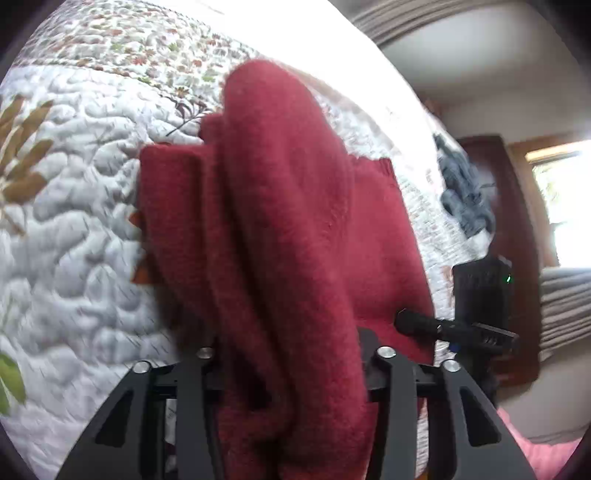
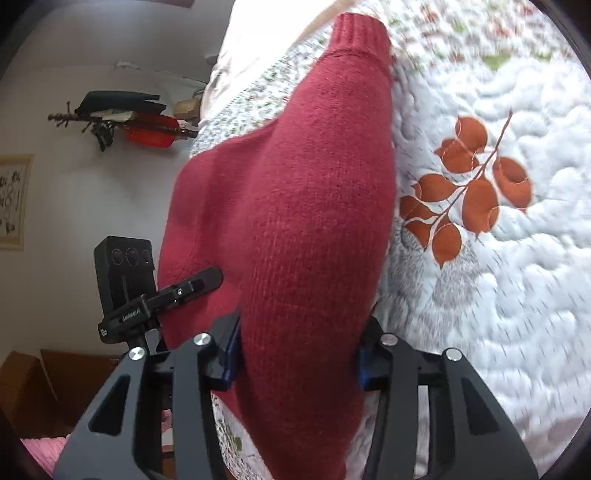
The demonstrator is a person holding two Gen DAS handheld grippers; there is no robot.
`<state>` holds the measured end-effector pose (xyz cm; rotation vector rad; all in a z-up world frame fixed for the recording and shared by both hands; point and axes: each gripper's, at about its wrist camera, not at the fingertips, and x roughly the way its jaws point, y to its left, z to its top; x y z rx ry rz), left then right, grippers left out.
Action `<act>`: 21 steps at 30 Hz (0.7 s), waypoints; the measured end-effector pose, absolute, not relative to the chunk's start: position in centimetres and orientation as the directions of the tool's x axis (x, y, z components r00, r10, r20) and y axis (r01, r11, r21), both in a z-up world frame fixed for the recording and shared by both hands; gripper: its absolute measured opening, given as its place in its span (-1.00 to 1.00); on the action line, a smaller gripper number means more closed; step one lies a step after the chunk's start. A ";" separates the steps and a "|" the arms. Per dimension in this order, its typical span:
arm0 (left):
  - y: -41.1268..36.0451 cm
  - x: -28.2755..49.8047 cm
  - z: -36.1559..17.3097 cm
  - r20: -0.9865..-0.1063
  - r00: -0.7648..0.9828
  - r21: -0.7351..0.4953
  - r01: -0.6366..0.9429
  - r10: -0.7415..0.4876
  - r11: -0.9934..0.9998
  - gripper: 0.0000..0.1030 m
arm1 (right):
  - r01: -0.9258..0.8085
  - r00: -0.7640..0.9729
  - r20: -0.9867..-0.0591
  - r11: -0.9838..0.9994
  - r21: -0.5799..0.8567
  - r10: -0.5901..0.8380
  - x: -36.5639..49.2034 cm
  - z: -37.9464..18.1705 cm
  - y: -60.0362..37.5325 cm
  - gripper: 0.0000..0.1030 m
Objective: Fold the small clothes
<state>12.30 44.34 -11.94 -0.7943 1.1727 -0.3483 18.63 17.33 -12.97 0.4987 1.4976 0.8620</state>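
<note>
Left wrist view: your left gripper (image 1: 291,373) is clamped on a bunched fold of the red sweater (image 1: 280,229).
The knit runs forward from between your fingers and drapes over the white quilt (image 1: 77,236); a squared red edge lies left of the fingers, and a grey garment (image 1: 463,192) sits well off to their right.

Right wrist view: your right gripper (image 2: 297,354) pinches the same red sweater (image 2: 306,206) between its blue pads (image 2: 232,350).
The ribbed cuff (image 2: 360,31) lies far ahead of the fingertips, and the orange leaf print (image 2: 469,192) sits right of them.
</note>
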 end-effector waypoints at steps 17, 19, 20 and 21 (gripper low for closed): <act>29.1 1.5 -7.6 -0.574 0.338 -0.802 -0.048 -0.746 0.595 -0.20 | -0.215 -0.123 -0.686 0.655 0.724 0.718 7.4 -6.1 1.1 -0.13; 27.8 0.5 -9.5 -0.588 0.317 -0.799 -0.079 -0.745 0.597 -0.20 | -0.197 -0.130 -0.696 0.670 0.716 0.706 6.4 -7.6 0.3 -0.12; 27.5 0.2 -10.4 -0.594 0.307 -0.796 -0.091 -0.743 0.599 -0.18 | -0.184 -0.138 -0.707 0.684 0.706 0.694 5.8 -9.0 -0.2 -0.10; 27.1 -0.1 -12.0 -0.608 0.287 -0.789 -0.121 -0.740 0.602 -0.15 | -0.175 -0.142 -0.715 0.694 0.698 0.684 5.3 -10.0 -0.6 -0.10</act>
